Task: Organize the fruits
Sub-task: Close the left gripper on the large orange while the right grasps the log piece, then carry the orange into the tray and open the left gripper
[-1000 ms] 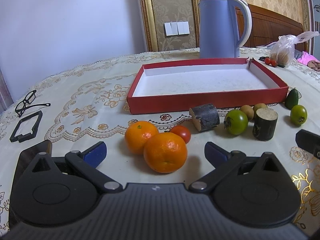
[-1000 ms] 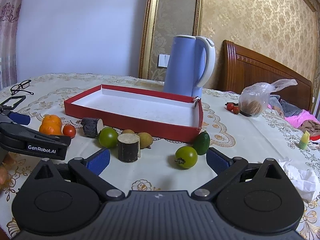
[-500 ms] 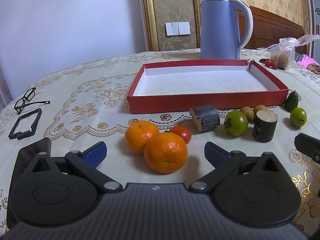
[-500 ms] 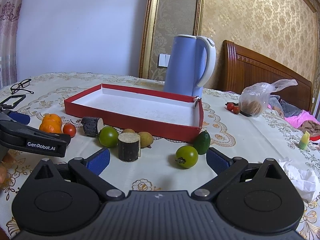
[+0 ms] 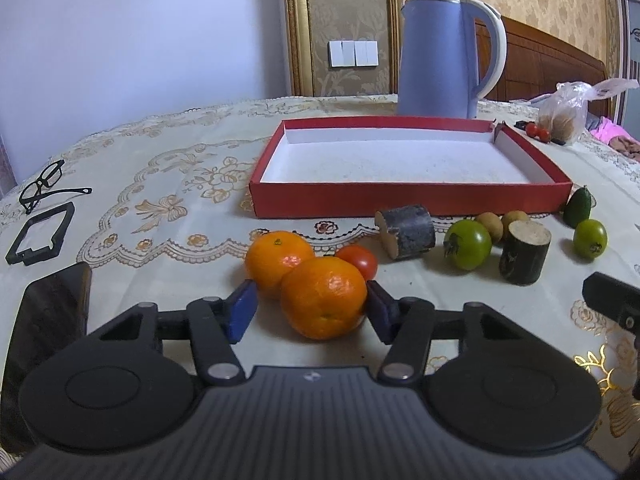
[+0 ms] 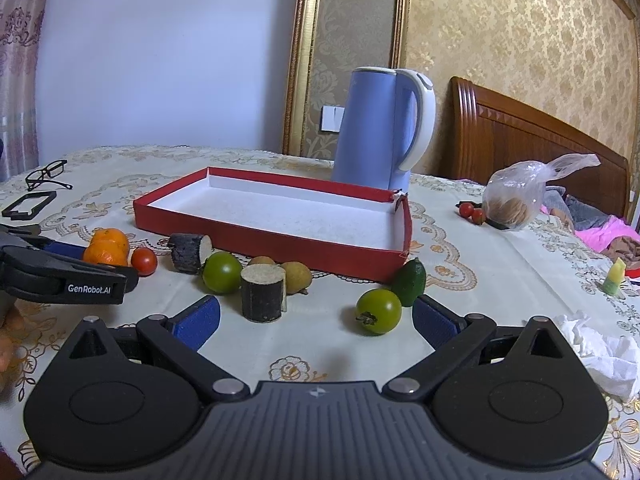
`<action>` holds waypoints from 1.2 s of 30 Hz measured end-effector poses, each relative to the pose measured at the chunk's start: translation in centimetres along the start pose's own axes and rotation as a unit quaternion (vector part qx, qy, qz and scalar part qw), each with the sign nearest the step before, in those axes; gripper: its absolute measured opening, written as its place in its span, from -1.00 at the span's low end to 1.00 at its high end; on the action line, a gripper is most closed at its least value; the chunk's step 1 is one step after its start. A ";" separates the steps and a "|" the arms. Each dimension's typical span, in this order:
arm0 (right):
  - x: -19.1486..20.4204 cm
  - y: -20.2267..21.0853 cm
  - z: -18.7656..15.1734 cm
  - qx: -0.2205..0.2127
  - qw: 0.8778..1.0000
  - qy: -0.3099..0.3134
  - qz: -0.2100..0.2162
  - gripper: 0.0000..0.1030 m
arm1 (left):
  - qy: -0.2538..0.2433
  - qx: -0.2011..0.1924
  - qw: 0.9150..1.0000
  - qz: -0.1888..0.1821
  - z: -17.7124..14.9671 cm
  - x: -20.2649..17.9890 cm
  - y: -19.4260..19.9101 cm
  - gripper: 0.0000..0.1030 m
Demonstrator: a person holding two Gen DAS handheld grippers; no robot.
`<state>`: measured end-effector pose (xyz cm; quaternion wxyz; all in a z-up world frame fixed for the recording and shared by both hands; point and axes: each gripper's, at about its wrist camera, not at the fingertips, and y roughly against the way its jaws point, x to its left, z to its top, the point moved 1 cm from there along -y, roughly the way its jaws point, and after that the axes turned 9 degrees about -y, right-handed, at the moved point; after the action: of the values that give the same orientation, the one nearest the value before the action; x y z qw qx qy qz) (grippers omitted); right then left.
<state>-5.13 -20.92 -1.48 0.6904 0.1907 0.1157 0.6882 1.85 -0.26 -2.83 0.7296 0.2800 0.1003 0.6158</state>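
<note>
Left wrist: left gripper (image 5: 310, 312), closing, flanks round dimpled orange (image 5: 323, 298), left pad apart.

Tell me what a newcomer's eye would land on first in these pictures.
Probably the near orange at the table's front, with the left tongs just closing around it: the right pad touches it, the left pad stands a little off. Behind it sits the empty red tray, with a tall blue kettle at its far edge. The right tongs stand open over a green tomato and a wood stub.
</note>
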 end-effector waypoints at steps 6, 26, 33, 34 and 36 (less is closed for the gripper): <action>-0.3 -0.1 0.1 0.004 1.000 -0.008 0.004 1.00 | 0.034 -0.008 0.999 -0.006 -0.2 1.0 0.4 -0.22; 1.6 -6.3 1.3 0.080 0.996 0.009 0.038 0.11 | 0.034 -0.030 0.999 0.007 0.0 1.8 1.7 -0.23; 2.1 -7.0 1.2 0.097 0.994 0.007 0.058 -0.36 | 0.027 -0.034 0.999 0.008 0.2 1.6 1.9 -0.23; 2.0 -6.9 1.2 0.097 0.993 0.005 0.060 -0.36 | 0.025 -0.036 0.999 0.008 0.3 1.5 2.0 -0.23; 1.6 -6.6 1.2 0.097 0.993 -0.004 0.065 -0.36 | 0.021 -0.038 0.999 0.010 0.5 1.3 2.0 -0.23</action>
<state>1.37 -19.36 -2.97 0.6234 0.2665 0.1660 0.7161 0.68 1.04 -1.10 0.7315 0.2404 0.0893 0.6317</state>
